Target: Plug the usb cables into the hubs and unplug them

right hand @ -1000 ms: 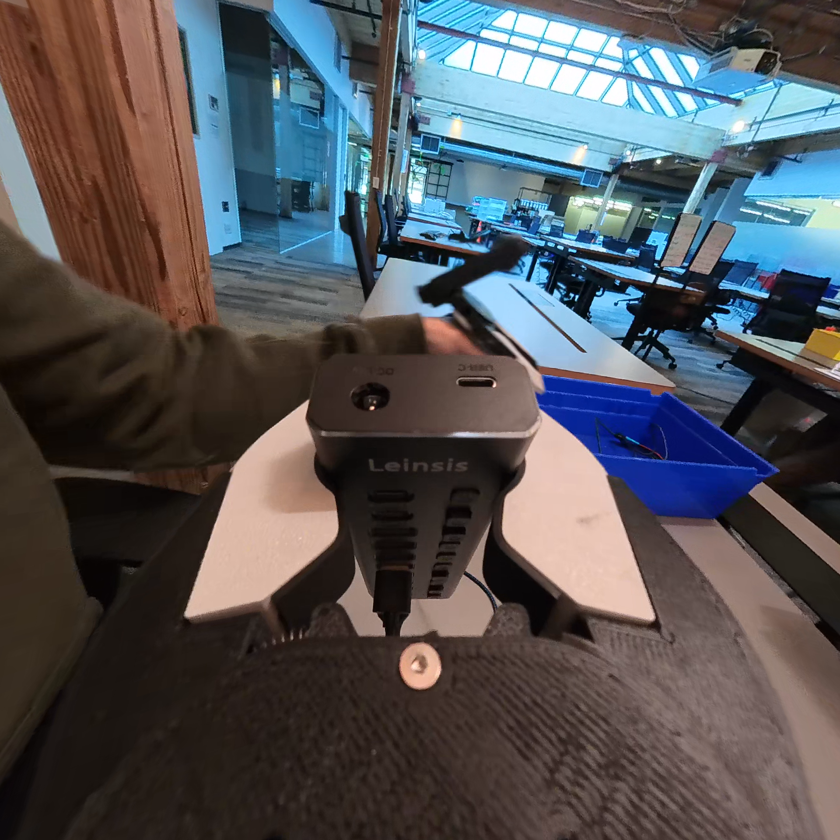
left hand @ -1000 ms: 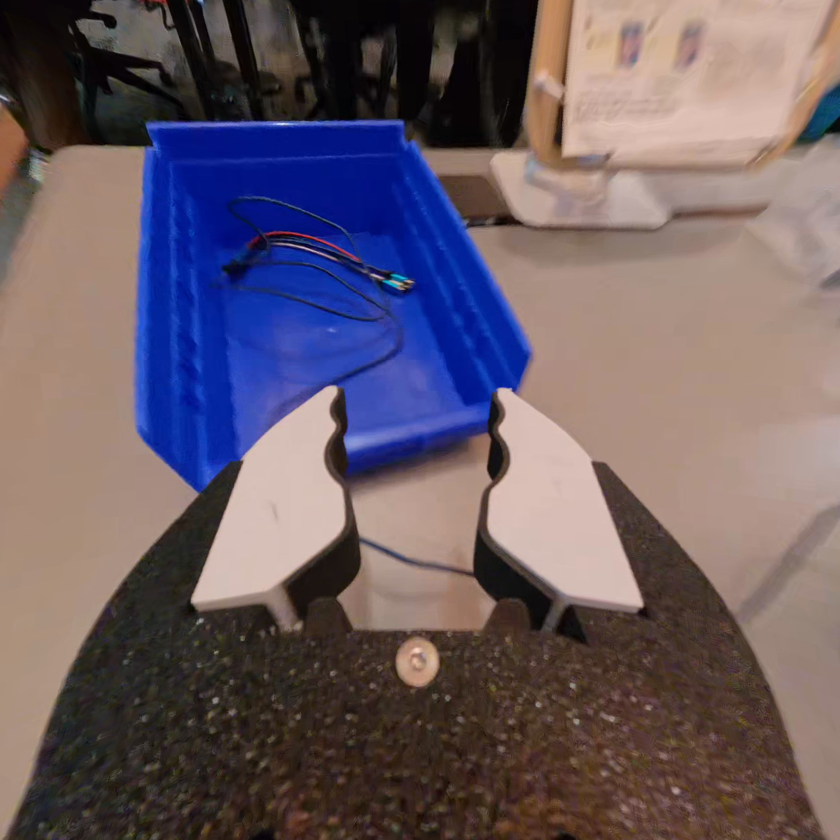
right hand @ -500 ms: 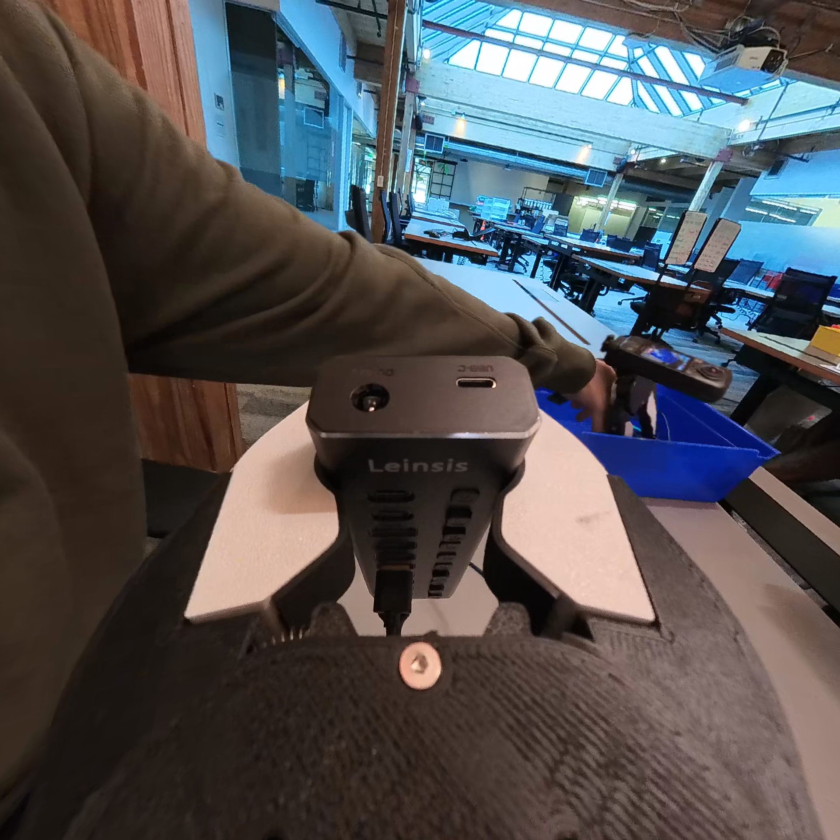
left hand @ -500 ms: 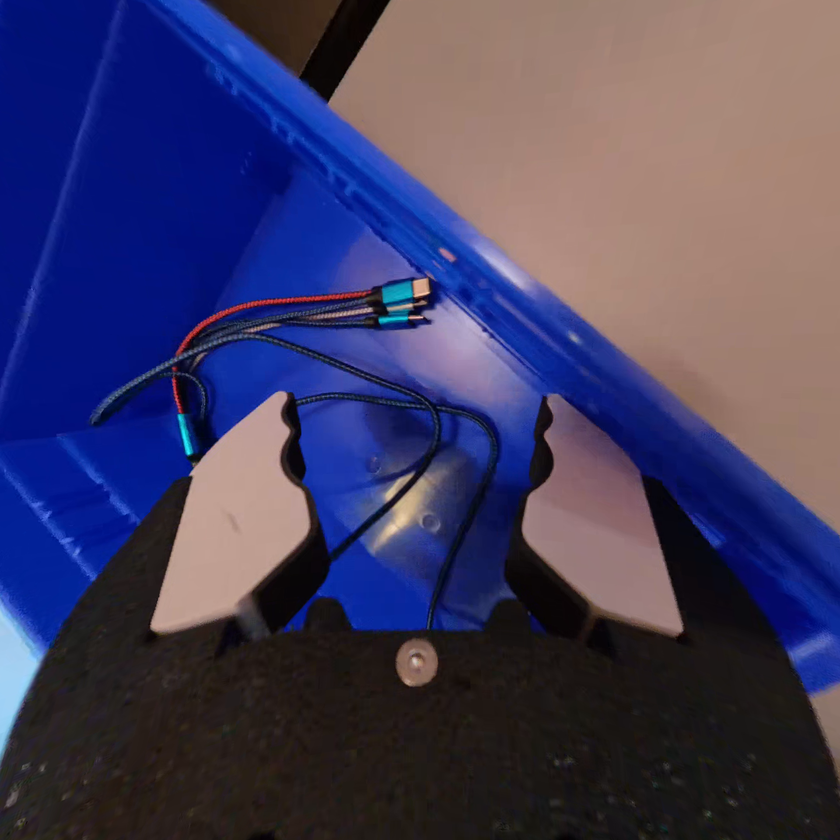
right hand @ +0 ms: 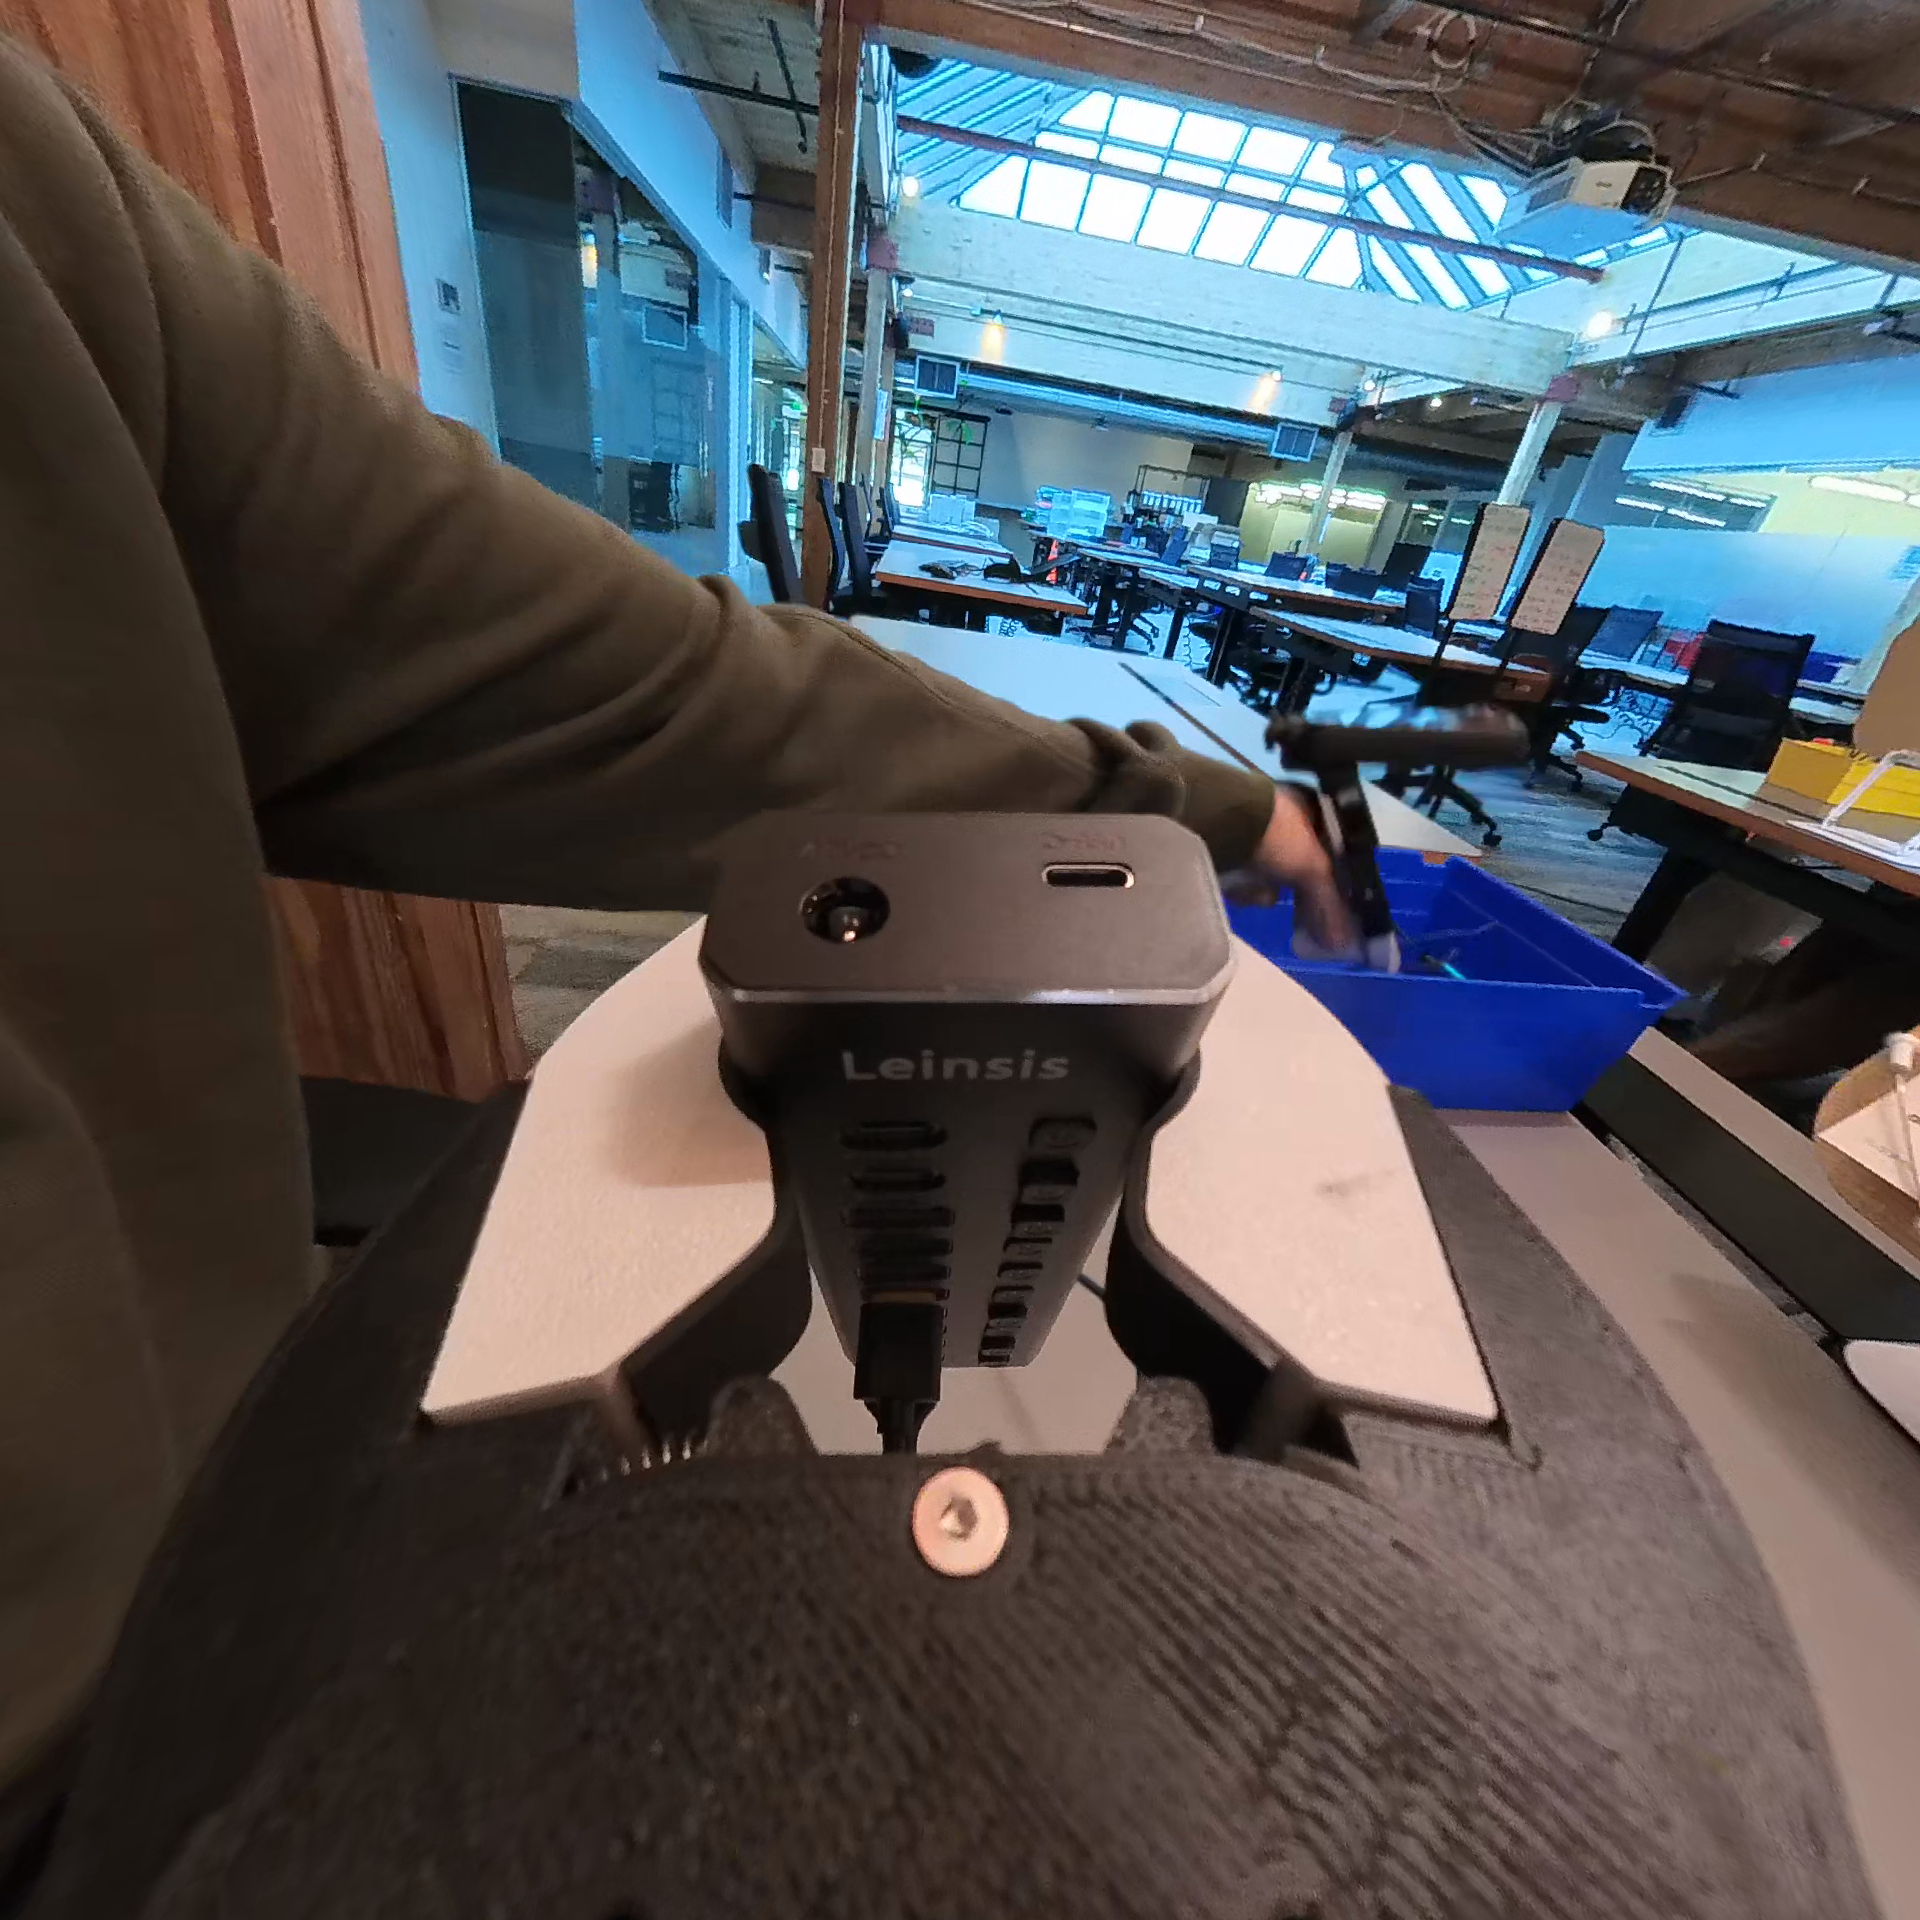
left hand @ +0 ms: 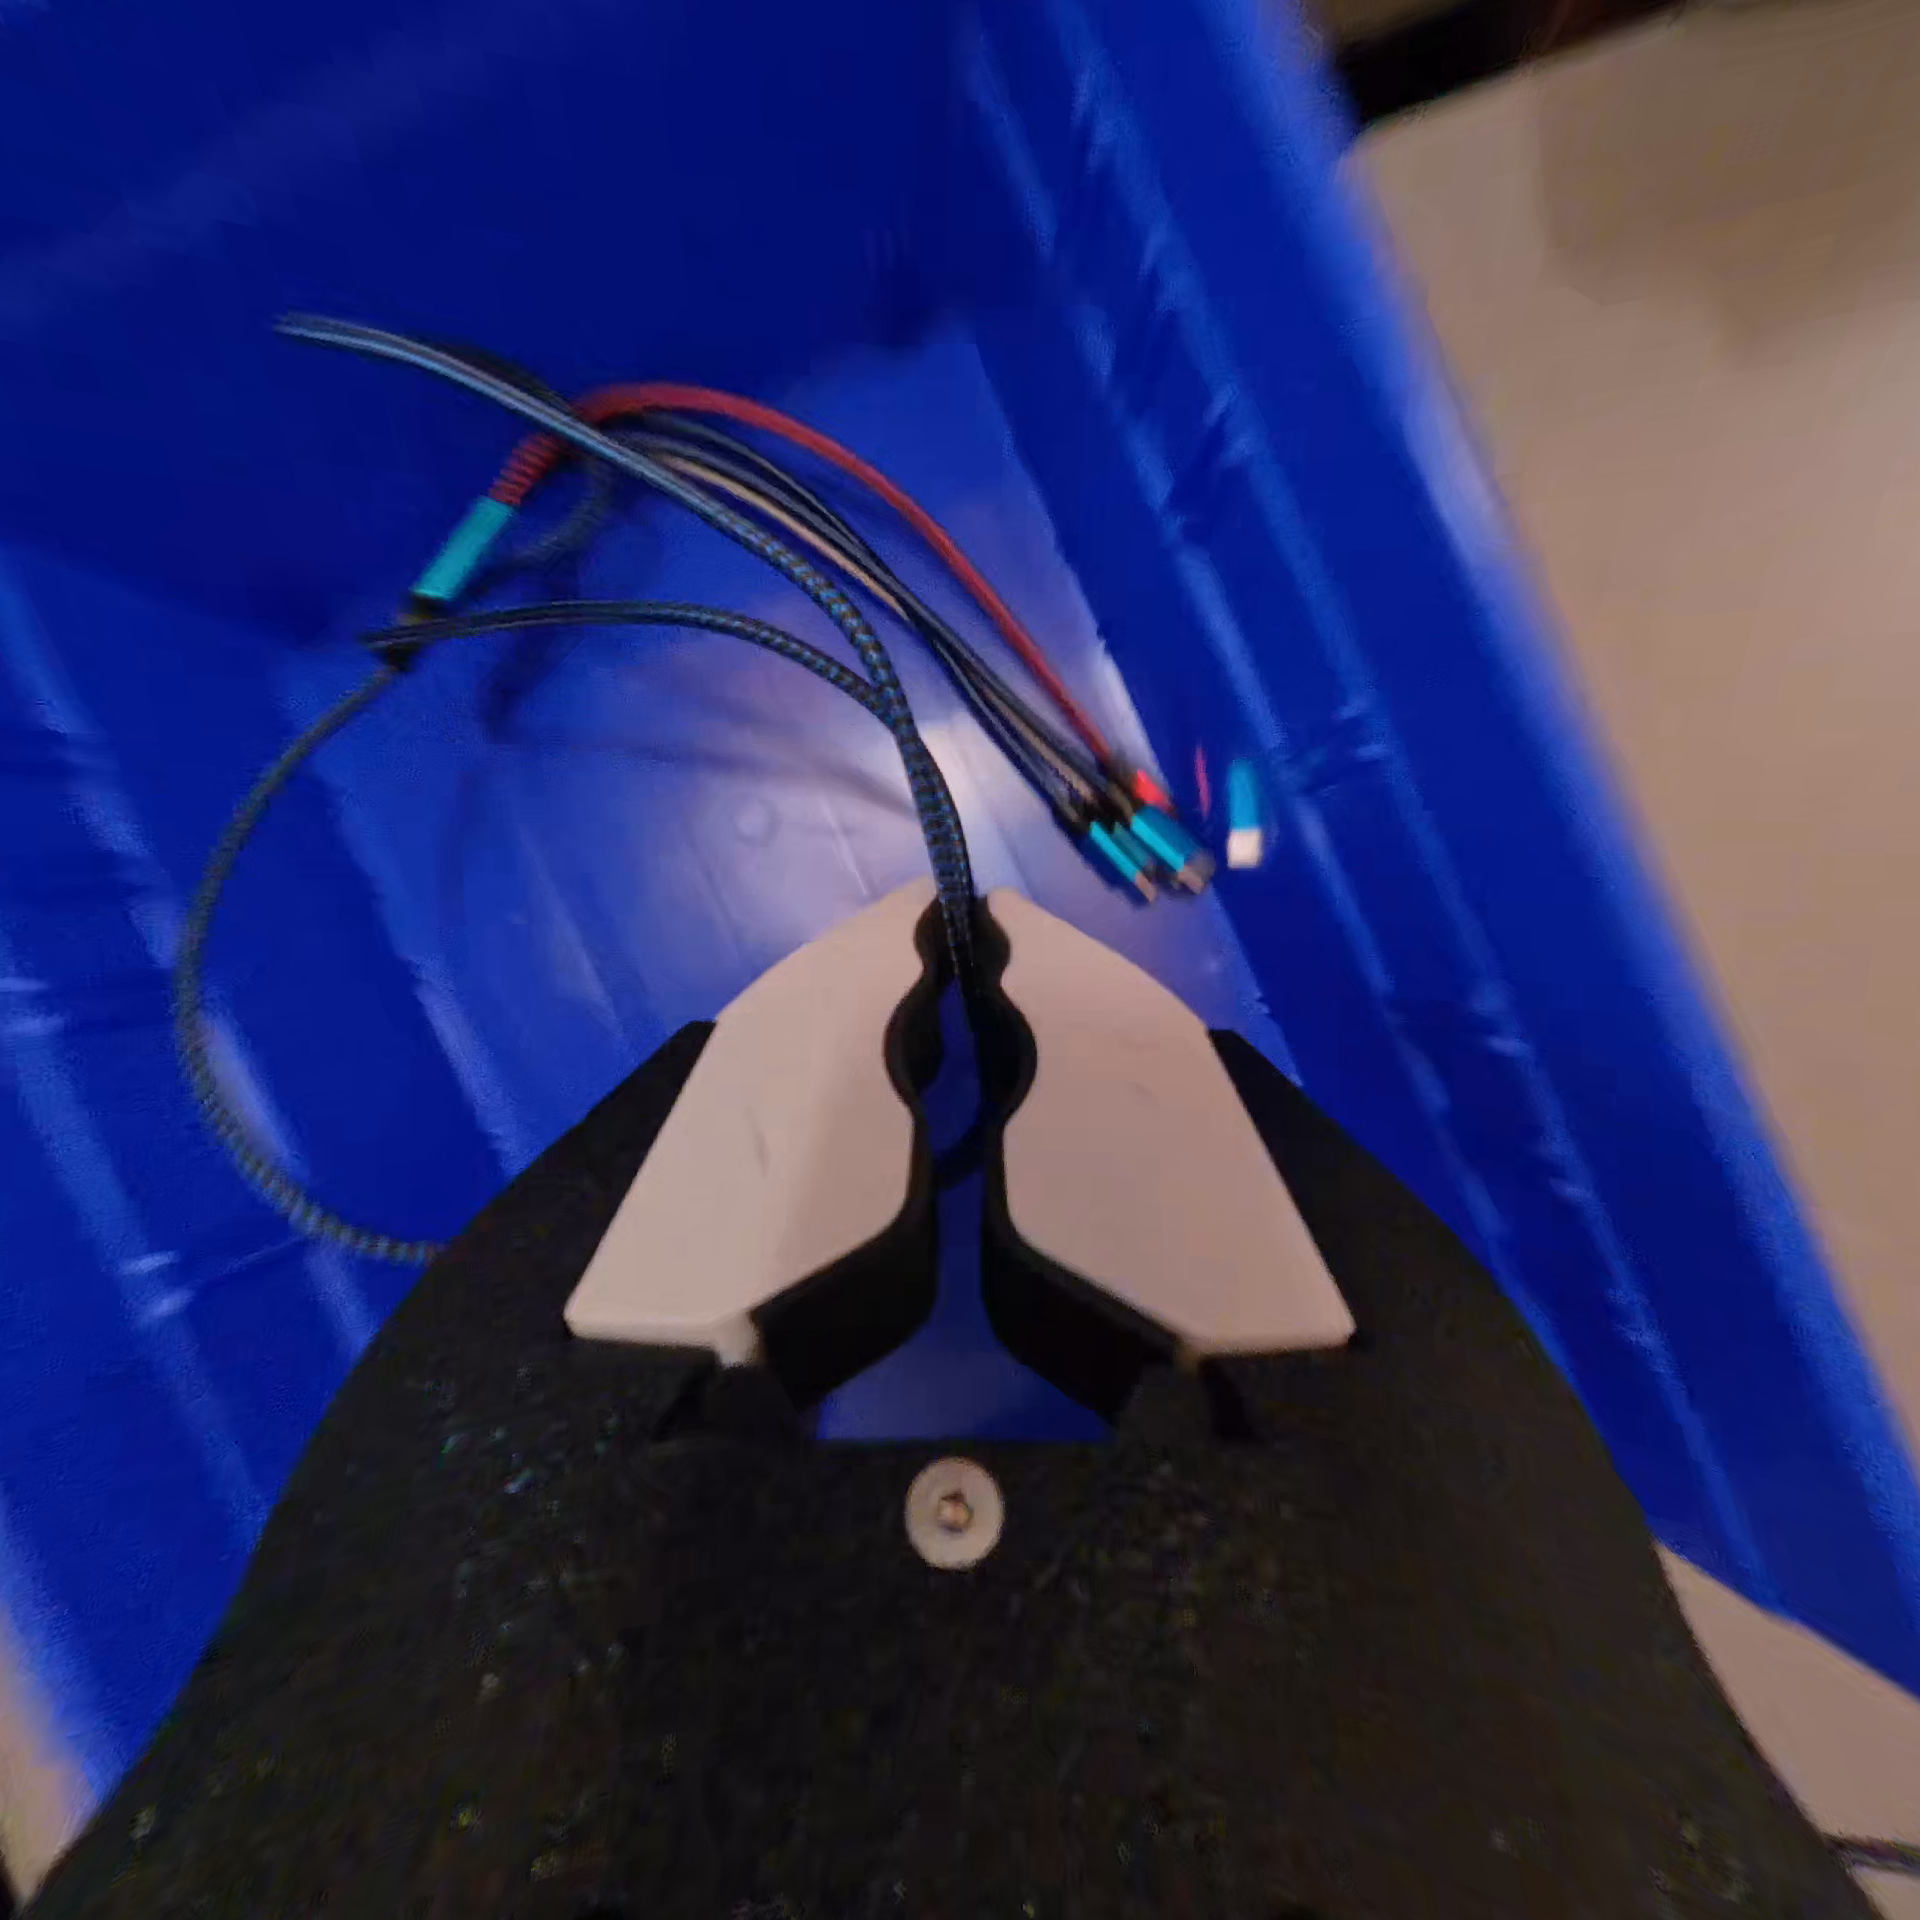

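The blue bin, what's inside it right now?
The bin holds a bundle of braided cables with teal plugs. The left tongs are shut on one blue-black cable. The tongs hide the floor beneath them.

white brand lettering on black hub [right hand: 961, 1049]
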Available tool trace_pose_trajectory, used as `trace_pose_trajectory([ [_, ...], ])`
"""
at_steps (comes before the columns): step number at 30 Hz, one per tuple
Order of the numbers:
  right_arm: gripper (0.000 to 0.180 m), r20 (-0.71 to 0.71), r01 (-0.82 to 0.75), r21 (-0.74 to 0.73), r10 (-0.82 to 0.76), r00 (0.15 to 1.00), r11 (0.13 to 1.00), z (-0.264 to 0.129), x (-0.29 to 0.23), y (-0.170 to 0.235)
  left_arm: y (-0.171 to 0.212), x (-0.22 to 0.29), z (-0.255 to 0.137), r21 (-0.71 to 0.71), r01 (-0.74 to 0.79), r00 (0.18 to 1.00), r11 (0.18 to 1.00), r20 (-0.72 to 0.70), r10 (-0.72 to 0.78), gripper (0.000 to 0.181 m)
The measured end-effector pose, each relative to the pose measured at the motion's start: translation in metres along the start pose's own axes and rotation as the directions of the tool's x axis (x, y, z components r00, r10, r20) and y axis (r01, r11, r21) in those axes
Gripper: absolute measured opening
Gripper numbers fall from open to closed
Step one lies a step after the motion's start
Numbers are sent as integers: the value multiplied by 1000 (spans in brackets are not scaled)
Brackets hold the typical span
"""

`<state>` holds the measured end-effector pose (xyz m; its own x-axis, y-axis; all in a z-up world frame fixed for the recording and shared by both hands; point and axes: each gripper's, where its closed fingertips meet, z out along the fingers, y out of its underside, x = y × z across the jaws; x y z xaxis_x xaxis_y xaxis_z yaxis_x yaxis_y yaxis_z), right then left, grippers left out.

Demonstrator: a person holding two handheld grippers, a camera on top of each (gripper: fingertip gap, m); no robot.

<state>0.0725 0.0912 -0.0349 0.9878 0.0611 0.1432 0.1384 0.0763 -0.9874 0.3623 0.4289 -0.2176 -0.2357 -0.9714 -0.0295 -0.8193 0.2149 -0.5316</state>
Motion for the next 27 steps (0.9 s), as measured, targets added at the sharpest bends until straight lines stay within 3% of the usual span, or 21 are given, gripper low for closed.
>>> trace_pose_trajectory([
  [1,72,-8,6,0,-6,1000,1000,-3,0,-1,-14,2,-20,71,-30,1000,997,2,30,2],
  [5,72,-49,23,11,-22,999,1000,-18,2,-9,-73,10,-136,319,-127,989,939,109,96,1],
  [11,72,-84,59,64,-53,995,996,-39,-4,-28,-136,93,-338,631,-321,940,706,302,157,1],
  [16,72,-81,78,85,-71,994,993,-53,-19,-39,-150,190,-431,732,-452,892,509,361,272,1],
  [19,72,-97,102,77,-95,991,992,-64,-28,-45,-150,248,-455,760,-471,868,449,309,388,1],
  [21,72,-112,115,76,-106,988,990,-74,-32,-50,-148,277,-451,747,-485,846,455,269,461,1],
  [27,72,-147,110,36,-104,984,993,-100,-41,-49,-124,330,-360,643,-539,793,544,171,584,1],
])
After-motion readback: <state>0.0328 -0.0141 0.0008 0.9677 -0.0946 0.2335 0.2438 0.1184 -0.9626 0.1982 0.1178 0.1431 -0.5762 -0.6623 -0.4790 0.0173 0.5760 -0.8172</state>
